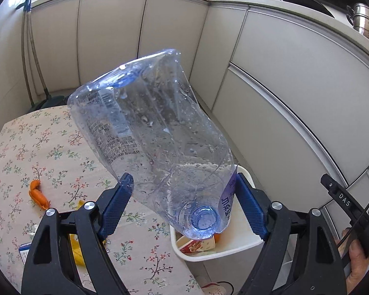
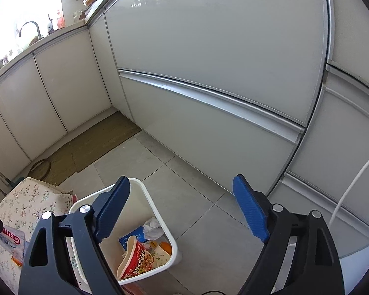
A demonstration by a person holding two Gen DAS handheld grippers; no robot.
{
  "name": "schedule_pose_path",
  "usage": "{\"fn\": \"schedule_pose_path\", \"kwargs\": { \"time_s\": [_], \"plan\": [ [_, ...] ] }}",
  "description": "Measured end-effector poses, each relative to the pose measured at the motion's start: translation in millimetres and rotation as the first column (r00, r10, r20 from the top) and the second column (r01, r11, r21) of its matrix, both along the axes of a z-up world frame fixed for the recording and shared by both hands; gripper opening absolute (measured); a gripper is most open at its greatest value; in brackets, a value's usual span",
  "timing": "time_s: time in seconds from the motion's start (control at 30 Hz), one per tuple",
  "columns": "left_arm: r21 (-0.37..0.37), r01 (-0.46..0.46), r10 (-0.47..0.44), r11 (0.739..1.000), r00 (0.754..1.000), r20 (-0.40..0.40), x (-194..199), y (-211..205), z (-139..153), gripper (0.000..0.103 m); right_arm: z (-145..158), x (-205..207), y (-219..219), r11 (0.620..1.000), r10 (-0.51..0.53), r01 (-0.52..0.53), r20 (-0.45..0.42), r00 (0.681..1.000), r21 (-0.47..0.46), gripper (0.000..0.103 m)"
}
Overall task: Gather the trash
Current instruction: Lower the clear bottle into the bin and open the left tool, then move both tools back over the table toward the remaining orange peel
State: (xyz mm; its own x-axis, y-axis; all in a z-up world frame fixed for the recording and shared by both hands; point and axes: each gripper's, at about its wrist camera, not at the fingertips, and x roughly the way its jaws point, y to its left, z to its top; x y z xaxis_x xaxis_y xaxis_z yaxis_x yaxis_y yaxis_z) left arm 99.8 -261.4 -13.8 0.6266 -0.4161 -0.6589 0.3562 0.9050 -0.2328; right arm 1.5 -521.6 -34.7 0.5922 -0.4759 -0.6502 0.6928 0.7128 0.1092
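Observation:
My left gripper is shut on a large crumpled clear plastic bottle, held neck down over the white trash bin beside the table. My right gripper is open and empty, above the same bin. The bin holds a red noodle cup, crumpled tissue and orange peel. On the floral tablecloth lie orange peel, yellow scraps and a blue-white wrapper.
White kitchen cabinets curve around the corner, close on the right. A brown floor mat lies by them on the grey tile floor. A printed plastic bag lies on the table edge. A broom leans at the left.

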Motion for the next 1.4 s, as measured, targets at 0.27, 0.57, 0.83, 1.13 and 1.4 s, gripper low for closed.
{"fn": "schedule_pose_path", "kwargs": {
  "time_s": [0.27, 0.57, 0.83, 1.13, 1.4],
  "plan": [
    [0.021, 0.086, -0.085, 0.996, 0.996, -0.025, 7.5, -56.1, -0.9, 0.079, -2.4, -16.4, -23.3, 0.999, -0.050, 0.050, -0.006, 0.999, 0.006, 0.083],
    [0.042, 0.148, -0.146, 0.988, 0.989, -0.038, 10.6, -90.6, -11.5, 0.080, -6.7, -21.6, -36.9, 0.997, -0.074, 0.074, -0.022, 0.997, 0.023, 0.083],
    [0.038, 0.171, -0.163, 0.984, 0.974, -0.160, 26.8, -111.1, -37.3, 0.082, -7.6, -22.8, -40.3, 0.996, -0.079, 0.080, -0.026, 0.997, 0.029, 0.084],
    [0.092, 0.136, -0.126, 0.986, 0.986, -0.112, 19.2, -91.3, -43.3, 0.091, -5.0, -10.2, -25.3, 0.999, -0.034, 0.035, -0.035, 0.999, 0.012, 0.089],
    [0.127, 0.054, -0.047, 0.990, 0.997, -0.056, 5.8, -50.4, -31.1, 0.093, -2.4, 6.4, 9.9, 0.998, 0.045, -0.048, -0.057, 0.997, -0.036, 0.094]
  ]
}}
